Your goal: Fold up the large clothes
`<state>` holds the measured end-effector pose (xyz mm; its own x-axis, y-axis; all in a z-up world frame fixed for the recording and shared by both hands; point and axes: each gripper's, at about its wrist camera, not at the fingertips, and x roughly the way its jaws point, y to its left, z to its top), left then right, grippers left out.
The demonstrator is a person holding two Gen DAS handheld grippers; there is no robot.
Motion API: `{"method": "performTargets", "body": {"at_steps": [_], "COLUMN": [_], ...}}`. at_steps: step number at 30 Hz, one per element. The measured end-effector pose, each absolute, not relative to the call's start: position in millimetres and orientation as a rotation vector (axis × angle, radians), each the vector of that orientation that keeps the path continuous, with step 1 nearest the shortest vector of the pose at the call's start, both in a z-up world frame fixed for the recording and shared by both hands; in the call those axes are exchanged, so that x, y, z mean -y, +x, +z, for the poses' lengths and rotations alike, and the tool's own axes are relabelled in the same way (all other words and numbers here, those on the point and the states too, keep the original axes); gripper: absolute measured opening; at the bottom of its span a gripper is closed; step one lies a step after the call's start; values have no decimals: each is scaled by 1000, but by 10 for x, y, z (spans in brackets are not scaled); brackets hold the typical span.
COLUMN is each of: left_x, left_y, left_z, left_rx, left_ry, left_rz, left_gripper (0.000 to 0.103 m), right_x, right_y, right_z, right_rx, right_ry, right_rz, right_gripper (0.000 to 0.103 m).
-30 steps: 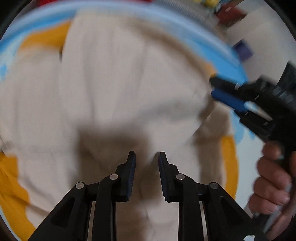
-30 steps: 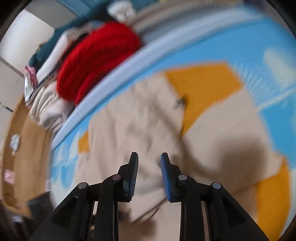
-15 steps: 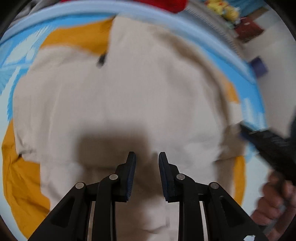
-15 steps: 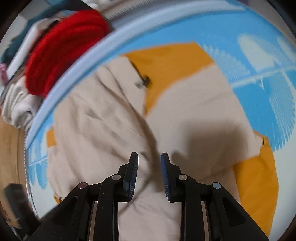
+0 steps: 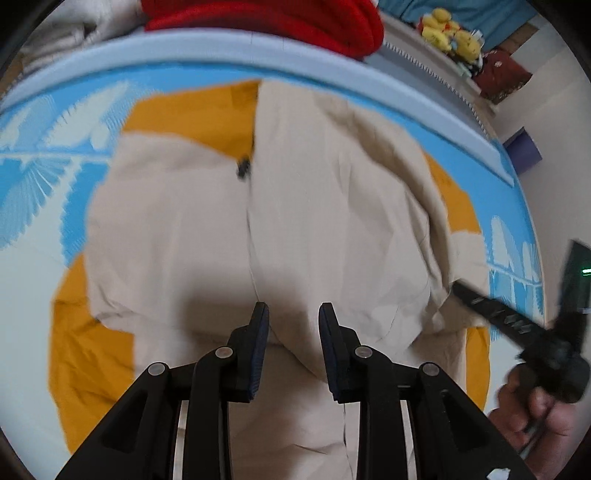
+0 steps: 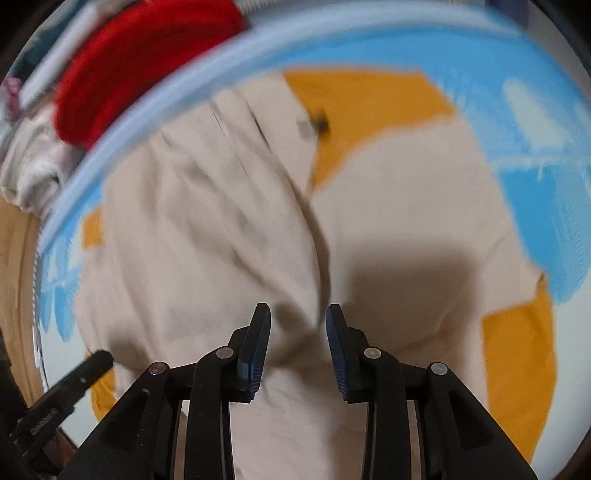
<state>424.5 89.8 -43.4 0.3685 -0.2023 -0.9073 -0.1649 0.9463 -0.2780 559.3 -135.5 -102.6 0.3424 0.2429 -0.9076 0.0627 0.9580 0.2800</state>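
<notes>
Beige-and-orange garment (image 5: 314, 221) lies on blue mat (image 5: 44, 177), red knit (image 5: 266, 18) beyond.

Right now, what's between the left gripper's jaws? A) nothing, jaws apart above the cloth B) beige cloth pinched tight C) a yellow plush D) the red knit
A: the left gripper shows an empty gap between its pads, with the beige garment lying flat below.

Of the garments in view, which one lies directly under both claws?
The beige jacket with the orange lining, spread on the blue mat. The red knit garment and the pale pile lie beyond the mat's edge.
</notes>
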Motion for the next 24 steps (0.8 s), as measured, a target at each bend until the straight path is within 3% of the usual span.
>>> {"method": "performTargets", "body": {"at_steps": [9,15,17,19,24], "left_x": [-1039,-1263,-1356,-1481,-1799], "left_y": [3979,3642,3431,3167,2386], "left_z": [155,421,556,690,797], "left_rx": [-984,-927,-885,-840,-865], "left_ry": [-236,-204,-165,-139,-168], "left_rz": [-37,-73,-72,-75,-53], "left_gripper": [24,23,20,18,14], "right_x": [1256,1431,1517,1624,2061], "right_y": [5142,4730,4515,4228,3419], "right_z": [281,707,839,1004,1486], "right_rx": [-709,-631,-604,-567,-482], "right_ry": [111,75,64,53,107], "right_rz": [187,197,204,216,213], "right_gripper": [33,33,30,16,16]}}
